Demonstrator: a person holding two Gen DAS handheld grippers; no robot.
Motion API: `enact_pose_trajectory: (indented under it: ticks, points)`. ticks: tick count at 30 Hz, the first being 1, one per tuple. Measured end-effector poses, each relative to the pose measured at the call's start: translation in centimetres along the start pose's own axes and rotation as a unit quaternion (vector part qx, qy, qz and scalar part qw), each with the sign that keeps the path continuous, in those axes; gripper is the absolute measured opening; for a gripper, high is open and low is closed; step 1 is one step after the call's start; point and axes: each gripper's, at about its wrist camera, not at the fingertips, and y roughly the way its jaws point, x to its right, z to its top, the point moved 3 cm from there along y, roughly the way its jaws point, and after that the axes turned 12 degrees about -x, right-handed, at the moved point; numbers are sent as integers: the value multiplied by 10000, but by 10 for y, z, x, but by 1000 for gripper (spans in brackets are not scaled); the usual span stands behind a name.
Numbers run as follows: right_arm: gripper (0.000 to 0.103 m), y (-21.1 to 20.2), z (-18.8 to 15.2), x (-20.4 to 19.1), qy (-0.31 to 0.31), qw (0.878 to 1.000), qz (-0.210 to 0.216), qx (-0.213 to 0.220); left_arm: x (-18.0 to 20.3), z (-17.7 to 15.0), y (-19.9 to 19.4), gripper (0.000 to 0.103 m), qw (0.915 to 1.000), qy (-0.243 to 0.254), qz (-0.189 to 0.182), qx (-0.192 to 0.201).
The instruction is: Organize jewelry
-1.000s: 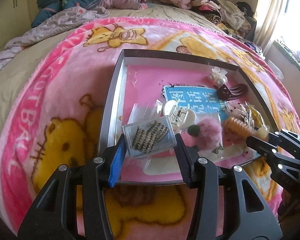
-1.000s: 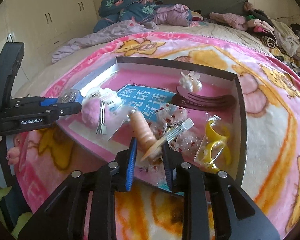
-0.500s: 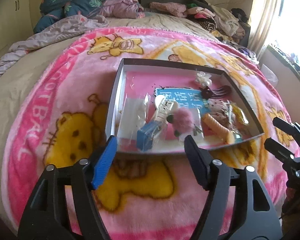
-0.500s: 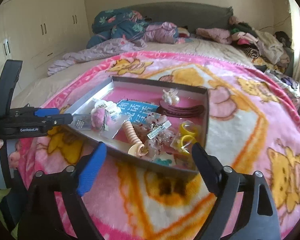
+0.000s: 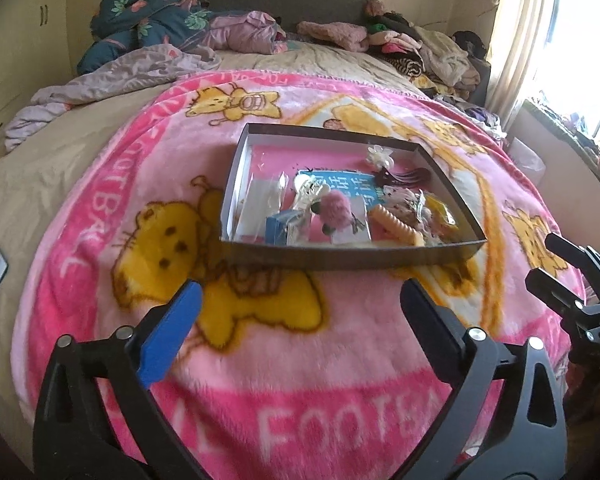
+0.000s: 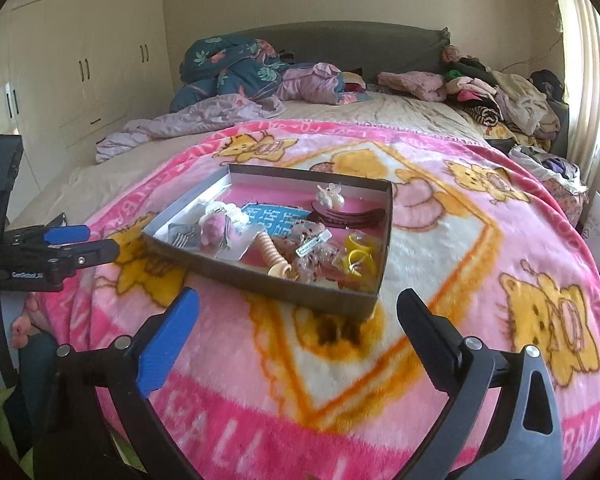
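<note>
Both grippers have been pulled back from the tray (image 5: 352, 258), and their jaws have just been opening. The left gripper (image 5: 300, 300) and right gripper (image 6: 298, 308) are spread apart, empty. The jewelry (image 6: 276, 236) is left in the tray at 12 o'clock, likely sorted.

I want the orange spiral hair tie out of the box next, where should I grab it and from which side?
Grip the spiral hair tie across its coiled middle, coming from above with the right gripper, whose jaws stand open and empty. It lies flat, its length running toward the box front wall, so the jaws should straddle its narrow width; other packets crowd its right side.
</note>
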Motion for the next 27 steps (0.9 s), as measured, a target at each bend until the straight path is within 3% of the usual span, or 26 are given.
enact_pose_trajectory:
  ticks: [12, 27]
  points:
    - [96, -15, -20, -5, 227, 9997, 79, 20, 6, -30, -19, 91, 10000, -55, 24, 69]
    - [96, -17, -26, -7, 287, 9995, 115, -18, 7, -39, -22, 92, 9999, -77, 60, 57]
